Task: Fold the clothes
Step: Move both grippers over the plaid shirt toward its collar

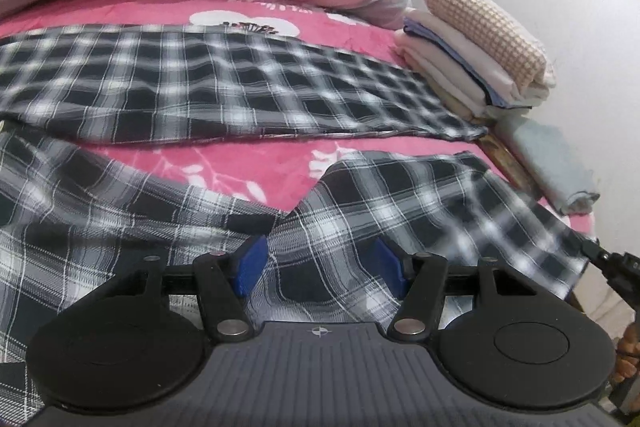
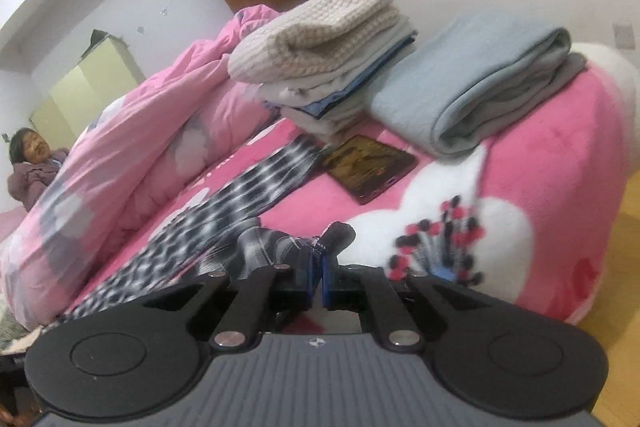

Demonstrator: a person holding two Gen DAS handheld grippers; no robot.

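Left gripper [image 1: 316,267]: blue pads [image 1: 250,265] spread apart, plaid cloth bunched up between them. Whether the pads press on the fabric cannot be told; a gap shows beside each pad.

Right gripper [image 2: 318,281]: pads pressed together, pinching a small dark bunched corner of the plaid garment [image 2: 256,183] that pokes up just past the tips. In the left wrist view this gripper's black tip shows at the far right edge, at the cloth's corner.

Plaid garment [image 1: 224,87], black, white and grey check: spread on the pink floral bedspread [image 1: 160,151]. Two long panels, like trouser legs. The farther one lies flat, long axis across the left view, its narrow end towards the stacked laundry. The nearer one is rumpled and lifted at the grippers, roughly parallel. A strip of bedspread shows between them.

Beyond the garment's narrow end: a dark tablet [image 2: 368,165] flat on the bed, touching or just beside the cloth.

Behind it, a stack of folded clothes [image 2: 328,67], waffle-knit cream piece on top. Beside it, a folded pale blue blanket [image 2: 476,83].

Far side: rolled pink quilt [image 2: 132,143] along the bed. A person sits beyond it, at the right view's left edge.

No legible writing or brand. Only a small round emblem on each gripper body.
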